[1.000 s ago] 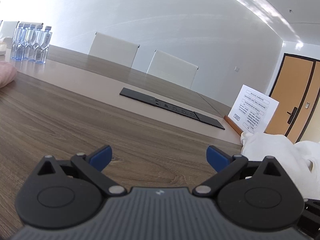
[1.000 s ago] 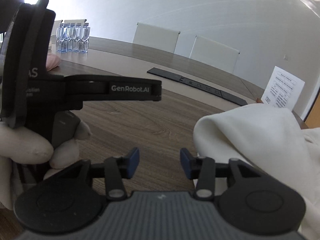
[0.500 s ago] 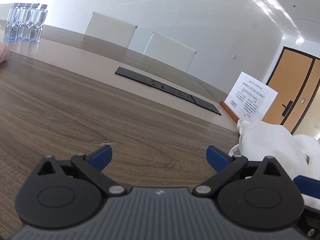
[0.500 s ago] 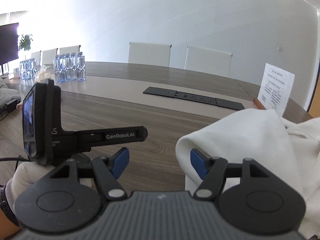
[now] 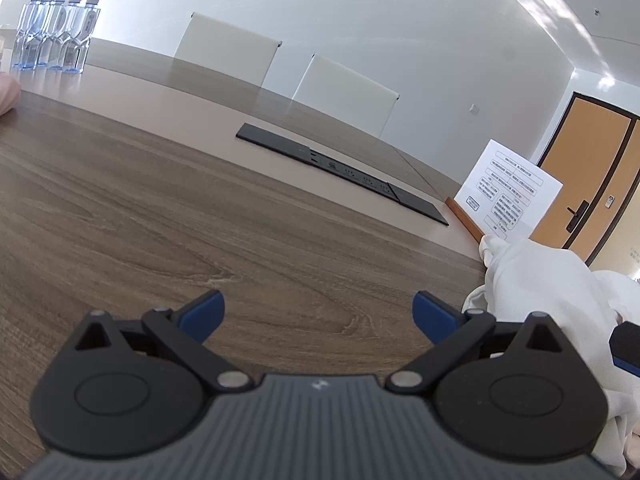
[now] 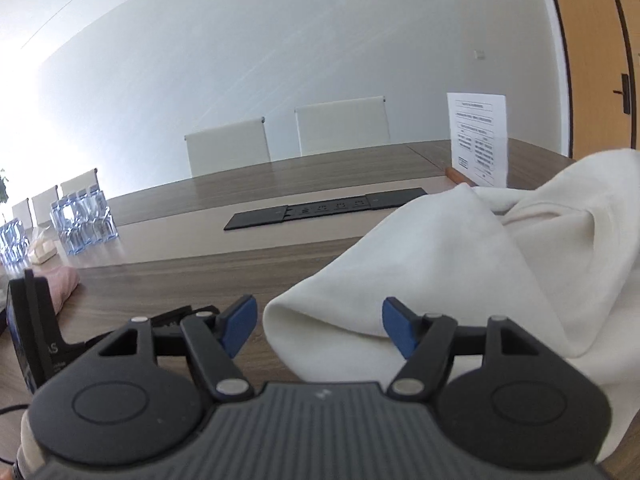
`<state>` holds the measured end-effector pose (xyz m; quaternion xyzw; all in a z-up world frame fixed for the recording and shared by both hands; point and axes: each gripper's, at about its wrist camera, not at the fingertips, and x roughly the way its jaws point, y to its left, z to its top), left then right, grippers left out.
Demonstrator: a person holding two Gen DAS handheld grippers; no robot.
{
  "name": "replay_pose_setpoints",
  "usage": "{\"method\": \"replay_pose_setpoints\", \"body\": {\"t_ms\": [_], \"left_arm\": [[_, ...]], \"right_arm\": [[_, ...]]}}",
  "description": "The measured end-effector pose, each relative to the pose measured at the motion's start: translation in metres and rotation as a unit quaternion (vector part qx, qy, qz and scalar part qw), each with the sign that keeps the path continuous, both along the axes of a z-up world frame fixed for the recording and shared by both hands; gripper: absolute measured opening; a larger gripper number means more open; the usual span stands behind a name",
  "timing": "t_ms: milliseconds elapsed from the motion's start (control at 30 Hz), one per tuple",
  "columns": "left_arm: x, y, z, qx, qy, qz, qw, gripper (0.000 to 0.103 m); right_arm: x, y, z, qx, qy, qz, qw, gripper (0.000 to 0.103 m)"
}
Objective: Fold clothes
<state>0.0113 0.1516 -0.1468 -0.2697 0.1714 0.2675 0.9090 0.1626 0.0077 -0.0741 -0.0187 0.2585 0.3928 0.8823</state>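
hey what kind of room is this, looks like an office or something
Most likely an office meeting room: a long wooden conference table with a built-in power socket strip, white chairs along the far side, and bottled water set out.

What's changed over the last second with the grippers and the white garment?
The right gripper has opened wider and rolled, tilting its view; a fold of the white garment lies between its jaws, unpinched. The left gripper stayed wide open over bare table, gripping nothing. The garment stays heaped.
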Motion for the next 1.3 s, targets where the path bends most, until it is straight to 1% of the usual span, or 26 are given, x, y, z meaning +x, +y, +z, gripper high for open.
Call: {"method": "replay_pose_setpoints", "body": {"t_ms": [67, 133, 233, 300, 367, 433, 467, 533, 600, 667, 733, 767, 800, 833, 867, 900, 967, 1033, 1167, 1267, 1300], "left_arm": [[0.0, -0.001, 0.0, 0.001, 0.001, 0.0, 1.0, 0.101], [0.003, -0.002, 0.0, -0.001, 0.002, -0.001, 1.0, 0.101], [0.003, -0.001, 0.001, -0.009, 0.0, -0.009, 0.9999, 0.101], [0.004, -0.002, 0.001, -0.009, -0.001, -0.013, 0.9999, 0.101], [0.005, -0.003, 0.001, -0.008, -0.001, -0.019, 0.9998, 0.101], [0.007, -0.004, 0.0, -0.011, 0.002, -0.031, 0.9995, 0.101], [0.009, -0.005, 0.0, -0.014, 0.004, -0.039, 0.9991, 0.101], [0.011, -0.006, -0.002, -0.019, 0.007, -0.053, 0.9984, 0.101], [0.012, -0.007, -0.003, -0.017, 0.01, -0.059, 0.9981, 0.101], [0.013, -0.008, -0.003, -0.015, 0.012, -0.065, 0.9977, 0.101], [0.014, -0.01, -0.004, -0.013, 0.015, -0.07, 0.9973, 0.101], [0.014, -0.01, -0.004, -0.014, 0.016, -0.071, 0.9972, 0.101], [0.015, -0.01, -0.005, -0.014, 0.016, -0.072, 0.9972, 0.101], [0.015, -0.01, -0.005, -0.015, 0.016, -0.073, 0.9971, 0.101], [0.015, -0.01, -0.005, -0.016, 0.016, -0.073, 0.9971, 0.101], [0.015, -0.009, -0.005, -0.016, 0.016, -0.072, 0.9971, 0.101], [0.015, -0.009, -0.005, -0.017, 0.016, -0.071, 0.9972, 0.101], [0.015, -0.008, -0.004, -0.018, 0.014, -0.069, 0.9973, 0.101], [0.013, -0.008, -0.002, -0.019, 0.009, -0.064, 0.9977, 0.101], [0.01, -0.008, 0.0, -0.018, -0.002, -0.059, 0.9981, 0.101], [0.009, -0.008, 0.001, -0.017, -0.006, -0.058, 0.9982, 0.101]], "right_arm": [[0.014, -0.004, -0.001, -0.018, 0.008, -0.017, 1.0, 0.075], [0.029, -0.012, -0.004, -0.018, 0.015, -0.053, 0.998, 0.075], [0.054, -0.031, -0.005, -0.006, 0.016, -0.135, 0.991, 0.075], [0.072, -0.046, -0.008, 0.0, 0.017, -0.203, 0.979, 0.078], [0.094, -0.063, -0.016, 0.001, 0.034, -0.267, 0.963, 0.079], [0.114, -0.077, -0.029, -0.009, 0.055, -0.317, 0.947, 0.079], [0.123, -0.081, -0.038, -0.019, 0.062, -0.324, 0.944, 0.079], [0.139, -0.085, -0.057, -0.039, 0.074, -0.324, 0.942, 0.079], [0.143, -0.085, -0.074, -0.055, 0.069, -0.319, 0.944, 0.079], [0.144, -0.084, -0.082, -0.061, 0.055, -0.316, 0.945, 0.08], [0.147, -0.085, -0.085, -0.063, 0.052, -0.316, 0.945, 0.081], [0.148, -0.085, -0.086, -0.065, 0.049, -0.315, 0.946, 0.078], [0.147, -0.085, -0.086, -0.066, 0.044, -0.31, 0.947, 0.067], [0.147, -0.085, -0.086, -0.068, 0.039, -0.305, 0.949, 0.059], [0.144, -0.082, -0.085, -0.073, 0.027, -0.3, 0.951, 0.03], [0.141, -0.08, -0.084, -0.079, 0.013, -0.295, 0.952, 0.016], [0.132, -0.073, -0.08, -0.092, -0.018, -0.293, 0.952, 0.008], [0.12, -0.066, -0.073, -0.096, -0.055, -0.285, 0.952, 0.007], [0.088, -0.055, -0.049, -0.065, -0.11, -0.249, 0.96, 0.007], [0.049, -0.036, -0.029, -0.04, -0.153, -0.19, 0.969, 0.007], [0.034, -0.029, -0.022, -0.029, -0.162, -0.163, 0.973, 0.007]]}}
